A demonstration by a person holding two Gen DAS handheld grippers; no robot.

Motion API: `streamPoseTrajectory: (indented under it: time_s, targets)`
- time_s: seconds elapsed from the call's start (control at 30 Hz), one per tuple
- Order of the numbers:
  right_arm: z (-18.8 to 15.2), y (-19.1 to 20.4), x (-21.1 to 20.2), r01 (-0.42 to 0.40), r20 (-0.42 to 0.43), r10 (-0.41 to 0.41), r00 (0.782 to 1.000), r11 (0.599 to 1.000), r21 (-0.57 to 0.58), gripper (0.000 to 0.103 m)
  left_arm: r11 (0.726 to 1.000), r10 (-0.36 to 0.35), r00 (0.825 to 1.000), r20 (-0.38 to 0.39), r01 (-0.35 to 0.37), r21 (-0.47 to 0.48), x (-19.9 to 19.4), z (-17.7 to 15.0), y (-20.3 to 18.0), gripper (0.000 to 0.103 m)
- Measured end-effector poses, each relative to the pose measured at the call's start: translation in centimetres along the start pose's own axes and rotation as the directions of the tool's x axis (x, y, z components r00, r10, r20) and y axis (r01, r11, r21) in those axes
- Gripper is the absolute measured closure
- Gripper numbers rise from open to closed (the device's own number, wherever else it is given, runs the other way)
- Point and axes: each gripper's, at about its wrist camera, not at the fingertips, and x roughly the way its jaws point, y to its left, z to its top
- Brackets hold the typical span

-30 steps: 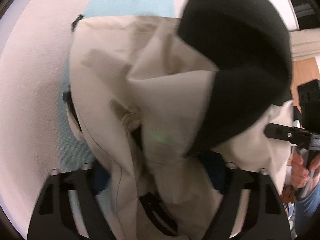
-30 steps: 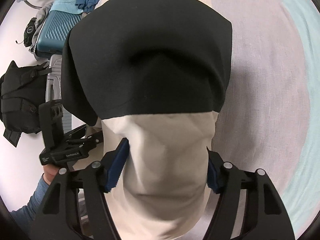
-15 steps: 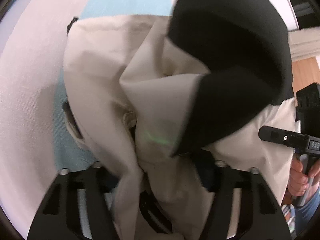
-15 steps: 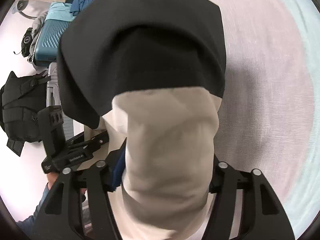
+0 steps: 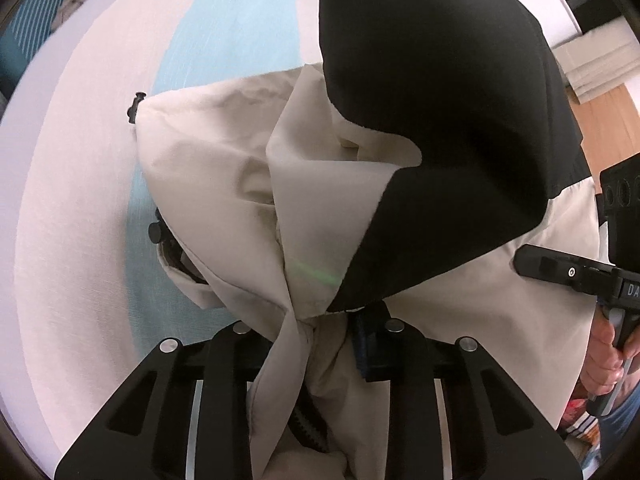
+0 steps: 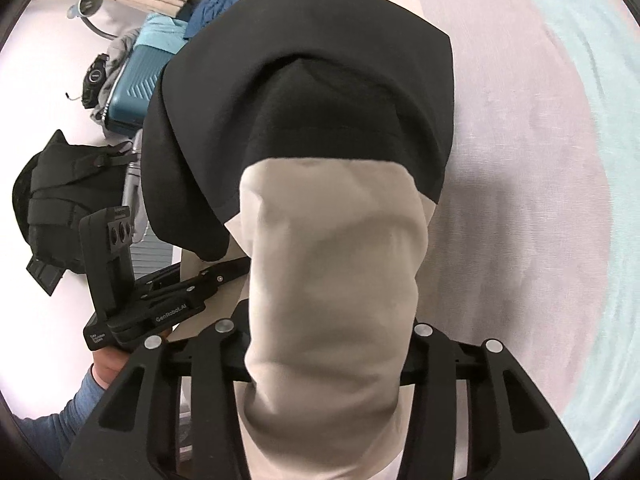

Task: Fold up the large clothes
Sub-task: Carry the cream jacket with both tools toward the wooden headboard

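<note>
Since earlier, the left gripper (image 5: pixel 316 332) has tightened; the right gripper (image 6: pixel 326 340) also clamps the one jacket (image 5: pixel 248 184).

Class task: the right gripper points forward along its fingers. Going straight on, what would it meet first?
The right gripper already clamps the beige-and-black jacket; its bunched cloth comes first, probably the striped sheet beyond.
</note>
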Motion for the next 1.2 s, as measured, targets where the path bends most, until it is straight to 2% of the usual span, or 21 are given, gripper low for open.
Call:
streamPoseTrajectory:
  time_s: [0.33, 0.63, 0.7, 0.93, 1.2]
  targets:
    - [-2.3, -0.8, -6.8, 0.003, 0.112, -0.001, 0.994, 1.0, -0.018, 0.061, 0.994, 0.034, 0.997, 0.066, -0.041, 0.101, -3.8, 0.0, -6.4, 0.078]
    - [-6.0, -3.6, -14.8, 0.039, 0.22, -0.038, 0.975, 0.999, -0.002, 0.061, 0.98, 0.02, 0.993, 0.114, -0.043, 0.196, -6.0, -1.9, -14.0, 0.078]
    - [-7.2, -4.5, -17.0, 0.051, 0.246, -0.051, 0.968, 0.999, 0.008, 0.061, 0.975, 0.015, 0.992, 0.122, -0.042, 0.22, -6.7, -3.3, -15.0, 0.078]
    - [-11.5, -8.2, -24.8, 0.092, 0.328, -0.103, 0.939, 0.995, 0.047, 0.061, 0.949, -0.014, 0.988, 0.152, -0.035, 0.315, -8.1, -6.0, -22.6, 0.078]
    - [-15.9, -14.1, -34.1, 0.151, 0.39, -0.177, 0.904, 0.984, 0.096, 0.061, 0.911, -0.059, 0.985, 0.163, -0.014, 0.412, -7.7, -9.2, -34.5, 0.078]
